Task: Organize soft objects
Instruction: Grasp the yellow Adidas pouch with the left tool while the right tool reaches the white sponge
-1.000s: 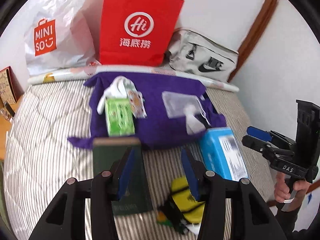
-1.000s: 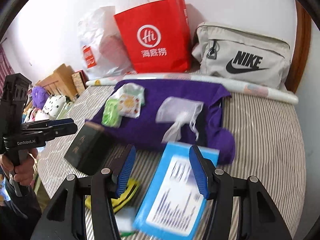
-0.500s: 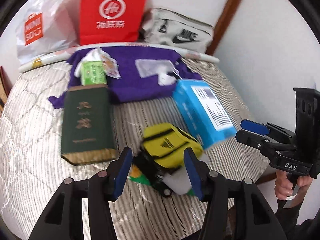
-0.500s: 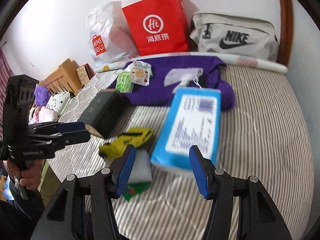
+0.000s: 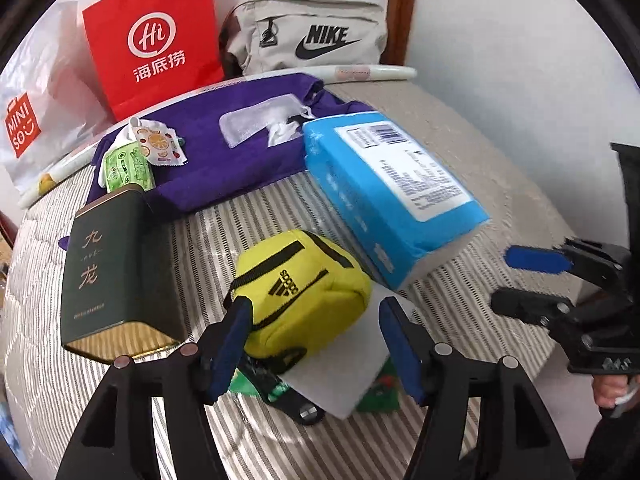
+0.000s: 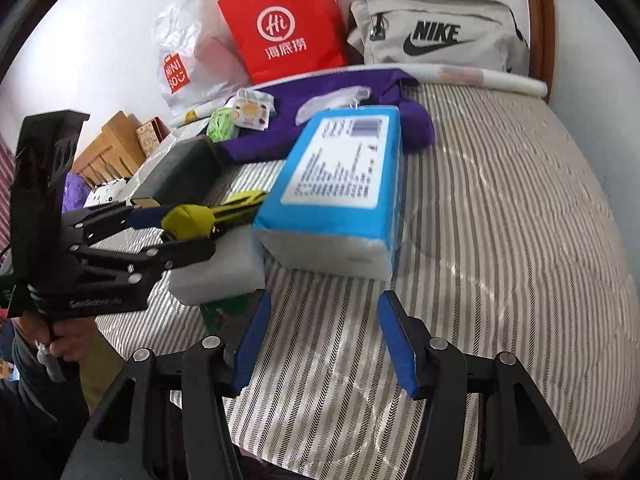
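Left wrist view: we look down along the left gripper (image 5: 316, 334) at the near edge of the bed (image 5: 460, 128).
Left fingers: spread, and they have just been opening; the yellow pouch (image 5: 300, 284) sits between the blue pads (image 5: 230, 344) but we see no pad pressing on it, so we read it as not gripped.
Pouch bearing: straight ahead of the left fingertips, its near end already inside the gap; the left pad is just beside its zip end, the right pad stands clear of it.
Pouch axis: we judge the long side runs from near left to far right, roughly across the finger line, so the jaws straddle its short width.
Under the pouch: a white foam block (image 5: 340, 376) and a green packet (image 5: 380, 398), both touching it from below.
Right fingers: spread with only striped cover between them; the right gripper (image 6: 324, 344) holds nothing.
Right bearing: the blue tissue pack (image 6: 340, 184) lies ahead of those fingertips, near but apart, long axis pointing away toward the far edge.
Nearer hand: left for the pouch, right for the tissue pack, by our reading.
Left neighbour: a dark green box (image 5: 112, 276) lies just beside the pouch toward the left edge.
Far edge: purple cloth (image 5: 208, 136), red paper bag (image 5: 154, 36), grey Nike bag (image 5: 308, 36).
Next move, our guess: close the left pads on the pouch.
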`<action>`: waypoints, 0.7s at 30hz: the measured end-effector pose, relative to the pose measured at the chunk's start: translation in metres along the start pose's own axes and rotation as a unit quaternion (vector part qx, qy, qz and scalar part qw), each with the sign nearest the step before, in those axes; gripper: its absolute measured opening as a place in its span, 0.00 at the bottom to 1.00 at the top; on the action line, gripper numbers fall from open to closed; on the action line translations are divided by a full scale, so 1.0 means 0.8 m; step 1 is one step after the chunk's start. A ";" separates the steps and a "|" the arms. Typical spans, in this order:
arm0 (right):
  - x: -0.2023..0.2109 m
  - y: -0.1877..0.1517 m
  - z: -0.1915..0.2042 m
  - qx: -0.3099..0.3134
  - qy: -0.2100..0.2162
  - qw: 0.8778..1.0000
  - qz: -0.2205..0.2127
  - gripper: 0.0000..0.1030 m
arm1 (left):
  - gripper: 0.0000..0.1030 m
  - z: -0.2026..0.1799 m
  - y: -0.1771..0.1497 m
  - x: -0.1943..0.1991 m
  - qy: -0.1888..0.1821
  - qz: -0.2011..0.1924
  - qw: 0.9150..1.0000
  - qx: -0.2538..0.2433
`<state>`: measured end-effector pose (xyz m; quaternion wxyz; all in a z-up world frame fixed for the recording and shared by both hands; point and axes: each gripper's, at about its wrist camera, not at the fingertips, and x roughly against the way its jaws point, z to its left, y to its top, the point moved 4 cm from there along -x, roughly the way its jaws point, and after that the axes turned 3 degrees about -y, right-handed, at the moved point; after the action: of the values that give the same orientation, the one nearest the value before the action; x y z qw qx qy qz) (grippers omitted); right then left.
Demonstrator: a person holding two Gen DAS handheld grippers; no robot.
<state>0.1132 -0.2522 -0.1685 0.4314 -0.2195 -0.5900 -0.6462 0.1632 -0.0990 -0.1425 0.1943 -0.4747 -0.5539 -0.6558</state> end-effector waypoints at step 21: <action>-0.009 -0.005 0.050 0.037 0.011 0.999 0.006 0.54 | 0.38 0.034 -0.021 0.070 -0.052 -0.084 0.994 0.053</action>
<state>0.1045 -0.2127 -0.1682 0.4494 -0.1995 -0.6071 -0.6242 0.1346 -0.0541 -0.1063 0.1343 -0.4488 -0.6349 -0.6144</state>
